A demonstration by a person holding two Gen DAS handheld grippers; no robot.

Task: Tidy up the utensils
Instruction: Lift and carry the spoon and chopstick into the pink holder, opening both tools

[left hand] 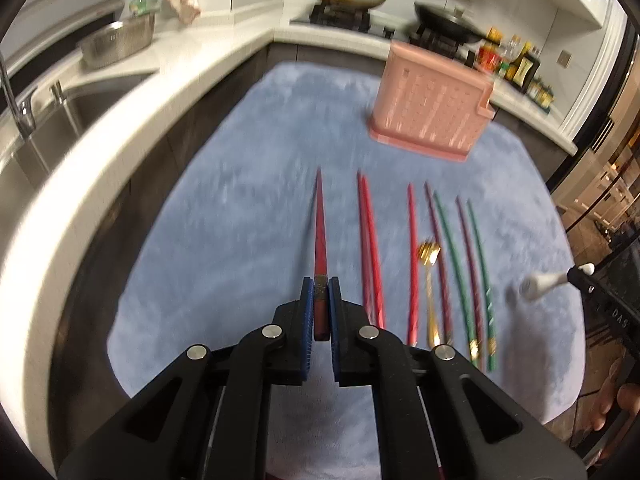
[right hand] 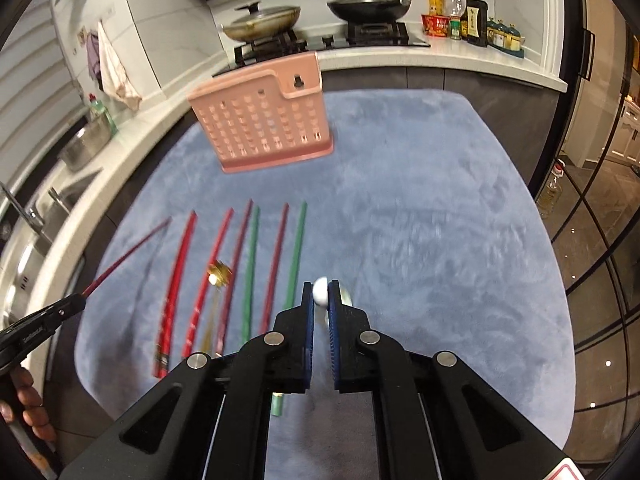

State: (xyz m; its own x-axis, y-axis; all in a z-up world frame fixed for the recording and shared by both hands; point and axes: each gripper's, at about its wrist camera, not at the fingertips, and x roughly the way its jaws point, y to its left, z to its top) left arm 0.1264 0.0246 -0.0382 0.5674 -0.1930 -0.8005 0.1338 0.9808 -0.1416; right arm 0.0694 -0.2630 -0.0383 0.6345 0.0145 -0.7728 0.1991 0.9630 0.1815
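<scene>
My left gripper (left hand: 319, 286) is shut on a dark red chopstick (left hand: 320, 232) and holds it pointing forward above the blue mat (left hand: 240, 220). It also shows at the left of the right wrist view (right hand: 132, 254). My right gripper (right hand: 321, 290) is shut on a white spoon (right hand: 320, 292), seen from the left wrist view (left hand: 544, 282) at the right. Several red, maroon and green chopsticks (left hand: 372, 248) lie in a row on the mat with a gold spoon (left hand: 430, 280) among them. A pink perforated utensil holder (left hand: 432, 104) stands at the far side of the mat (right hand: 264, 120).
A white counter (left hand: 120, 128) with a sink (left hand: 40, 132) curves along the left. A stove with two pans (right hand: 320, 12) and bottles (right hand: 468, 16) sit behind the holder. A dark glass door (right hand: 600, 200) stands at the right.
</scene>
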